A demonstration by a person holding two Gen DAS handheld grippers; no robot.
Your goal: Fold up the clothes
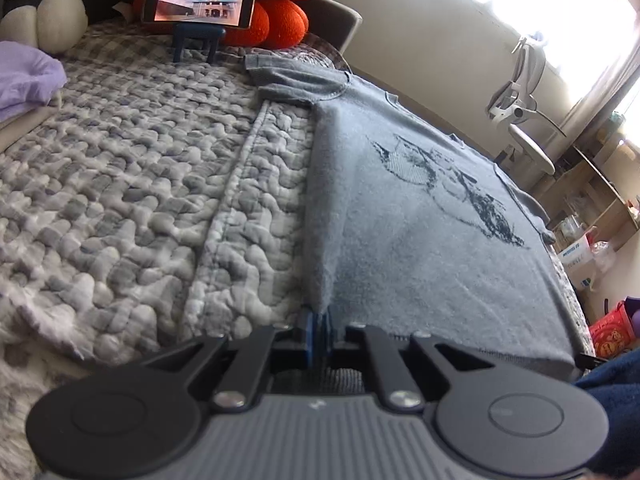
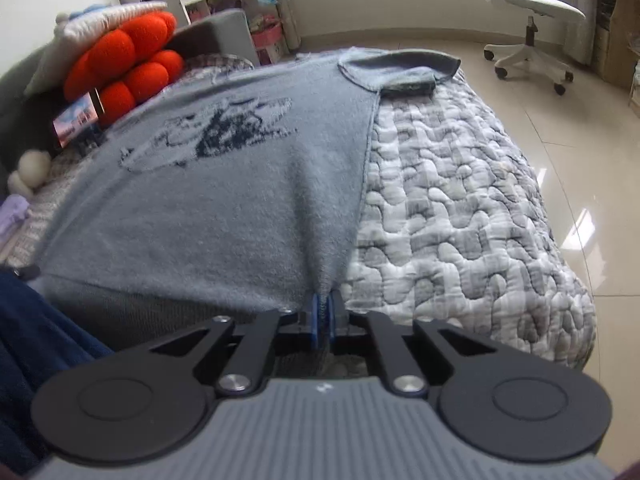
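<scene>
Both grippers, left gripper (image 1: 319,322) and right gripper (image 2: 323,312), are pinching the grey-blue printed T-shirt's (image 1: 420,216) hem; only the right view is showing the white office chair (image 2: 532,20) whole, at one o'clock.

Both wrist fisheyes sit low and close at opposite hem corners of the grey printed T-shirt (image 1: 420,208) (image 2: 224,168), facing along it, sharing its print.

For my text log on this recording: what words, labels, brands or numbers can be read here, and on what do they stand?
None can be read with certainty.
T-shirt: a dark printed drawing, no letters made out.
Phone: its screen shows a picture of a building and sky, no legible text.
White box with blue print on the floor: too small and blurred to read.
Red bag: yellow markings, blurred.
</scene>
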